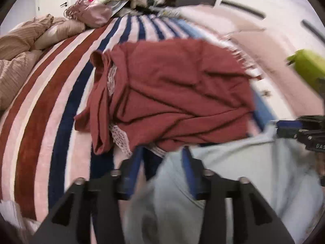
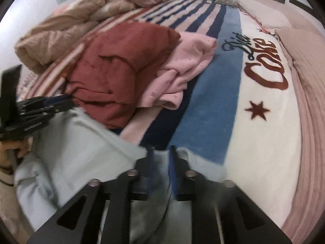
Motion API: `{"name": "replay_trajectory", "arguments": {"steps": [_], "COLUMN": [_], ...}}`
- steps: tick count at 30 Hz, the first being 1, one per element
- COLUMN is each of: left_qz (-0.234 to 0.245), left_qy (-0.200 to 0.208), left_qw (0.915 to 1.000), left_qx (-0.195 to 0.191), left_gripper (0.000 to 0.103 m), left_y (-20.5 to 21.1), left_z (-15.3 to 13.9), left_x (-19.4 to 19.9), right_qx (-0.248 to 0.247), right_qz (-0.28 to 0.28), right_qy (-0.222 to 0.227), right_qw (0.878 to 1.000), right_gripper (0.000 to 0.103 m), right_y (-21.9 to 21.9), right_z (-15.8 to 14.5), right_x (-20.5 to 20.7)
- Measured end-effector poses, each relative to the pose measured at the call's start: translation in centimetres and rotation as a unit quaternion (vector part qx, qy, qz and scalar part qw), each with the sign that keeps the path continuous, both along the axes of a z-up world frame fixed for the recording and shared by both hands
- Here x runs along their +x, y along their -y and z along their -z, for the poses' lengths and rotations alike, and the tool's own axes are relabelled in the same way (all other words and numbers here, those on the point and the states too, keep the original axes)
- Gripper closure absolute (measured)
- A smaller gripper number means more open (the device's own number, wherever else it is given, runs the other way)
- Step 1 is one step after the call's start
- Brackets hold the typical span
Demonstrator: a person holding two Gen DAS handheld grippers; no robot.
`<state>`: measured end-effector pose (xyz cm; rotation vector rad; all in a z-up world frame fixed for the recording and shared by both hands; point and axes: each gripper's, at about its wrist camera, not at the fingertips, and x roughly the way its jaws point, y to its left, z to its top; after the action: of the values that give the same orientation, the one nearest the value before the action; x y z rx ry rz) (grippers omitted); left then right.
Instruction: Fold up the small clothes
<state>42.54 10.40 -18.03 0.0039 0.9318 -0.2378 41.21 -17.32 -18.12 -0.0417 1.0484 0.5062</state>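
Observation:
A light blue garment [image 1: 243, 172] [image 2: 81, 142] lies crumpled on the striped blanket [image 1: 50, 101] at the near edge of the bed. My left gripper [image 1: 161, 152] hovers over its left edge, jaws clearly apart, with a bit of the cloth's edge between them and no squeeze. My right gripper [image 2: 161, 152] sits over the garment's right end, jaws a narrow gap apart, blurred blue cloth lying loose in the gap. Each gripper shows in the other's view: the right [image 1: 284, 126], the left [image 2: 61, 101]. A dark red garment [image 1: 172, 85] [image 2: 113, 71] lies bunched just beyond.
A pink garment [image 2: 189, 65] lies against the red one's right side. A beige duvet [image 1: 20, 46] [image 2: 61, 34] is heaped at the far left, with more piled fabric [image 1: 93, 14] at the head of the bed. A person's hand [image 2: 18, 148] holds the left gripper.

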Motion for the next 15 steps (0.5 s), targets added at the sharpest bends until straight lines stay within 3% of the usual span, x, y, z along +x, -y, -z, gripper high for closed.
{"name": "replay_trajectory", "arguments": {"steps": [1,6,10,15], "left_qz": [-0.001,-0.001,-0.002,0.003], "left_qy": [0.012,0.024,-0.007,-0.051], "left_qw": [0.9999,0.9988,0.9978,0.9927], "left_qx": [-0.007,-0.042,-0.066,-0.109], "left_gripper": [0.043,0.022,0.021,0.021], "left_y": [-0.4,-2.3,-3.3,-2.7], "left_z": [-1.1,-3.6,-2.4,1.0], "left_x": [-1.6,-10.1,-16.8,-21.4], "right_qx": [0.013,0.033,0.053,0.058], "right_qz": [-0.005,-0.022,-0.023,-0.008], "right_qy": [0.006,0.019,0.011,-0.023], "right_qw": [1.0,0.999,0.998,0.998], "right_gripper": [0.063,0.044,0.03,0.029], "right_y": [0.9,3.9,6.2,8.5], "right_z": [-1.0,-3.8,-3.9,-1.2], "right_x": [-1.5,-8.6,-13.2,-18.0]}}
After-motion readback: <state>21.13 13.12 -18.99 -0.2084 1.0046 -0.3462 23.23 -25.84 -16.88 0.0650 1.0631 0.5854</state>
